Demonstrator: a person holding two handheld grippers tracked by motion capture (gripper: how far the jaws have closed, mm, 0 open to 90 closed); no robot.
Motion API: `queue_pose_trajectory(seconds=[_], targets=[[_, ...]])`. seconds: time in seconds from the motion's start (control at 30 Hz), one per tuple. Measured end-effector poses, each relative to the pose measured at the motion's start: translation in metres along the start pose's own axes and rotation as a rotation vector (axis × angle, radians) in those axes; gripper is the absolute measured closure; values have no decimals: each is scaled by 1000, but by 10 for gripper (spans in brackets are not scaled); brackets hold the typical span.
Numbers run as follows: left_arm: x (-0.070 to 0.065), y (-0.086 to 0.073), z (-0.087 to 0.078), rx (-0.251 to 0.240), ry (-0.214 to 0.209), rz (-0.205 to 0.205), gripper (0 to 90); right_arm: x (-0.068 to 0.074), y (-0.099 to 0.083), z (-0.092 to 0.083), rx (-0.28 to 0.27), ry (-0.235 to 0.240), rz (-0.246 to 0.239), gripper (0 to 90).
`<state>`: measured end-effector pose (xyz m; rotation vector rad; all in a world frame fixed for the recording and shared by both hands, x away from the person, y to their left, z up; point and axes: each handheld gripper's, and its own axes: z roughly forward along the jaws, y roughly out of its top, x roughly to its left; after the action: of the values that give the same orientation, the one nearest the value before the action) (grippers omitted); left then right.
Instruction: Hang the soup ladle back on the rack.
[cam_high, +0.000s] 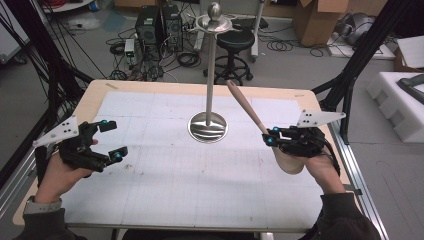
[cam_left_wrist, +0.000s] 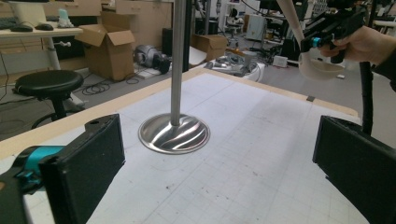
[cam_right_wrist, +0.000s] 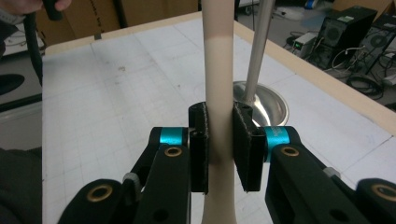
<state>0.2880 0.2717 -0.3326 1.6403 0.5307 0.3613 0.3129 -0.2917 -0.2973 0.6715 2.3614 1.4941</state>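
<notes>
Clamping smooth beige ladle (cam_right_wrist: 218, 70): right tongs (cam_right_wrist: 219, 140) | left tongs (cam_left_wrist: 215, 172): apart, empty | polished steel stand (cam_high: 208, 126)

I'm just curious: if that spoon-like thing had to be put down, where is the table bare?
Nearly everywhere. The white mat lies bare between the left gripper and the right gripper, which holds the wooden spoon. Only the middle back is taken, by the metal stand.
</notes>
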Motion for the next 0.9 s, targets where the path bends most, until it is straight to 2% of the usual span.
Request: queue_pose_trajectory(seconds=[0.23,0.37,0.9], targets=[[0,0,1,4,0,-1,25,-6,3,-7,-52,-10,21,784],[0,0,1,5,1,-2,25,-8,4,-10,-77,-16,50,783],[0,-1,0,1,-2,-6,25,-17,15,-18,-102,-40,54,783]])
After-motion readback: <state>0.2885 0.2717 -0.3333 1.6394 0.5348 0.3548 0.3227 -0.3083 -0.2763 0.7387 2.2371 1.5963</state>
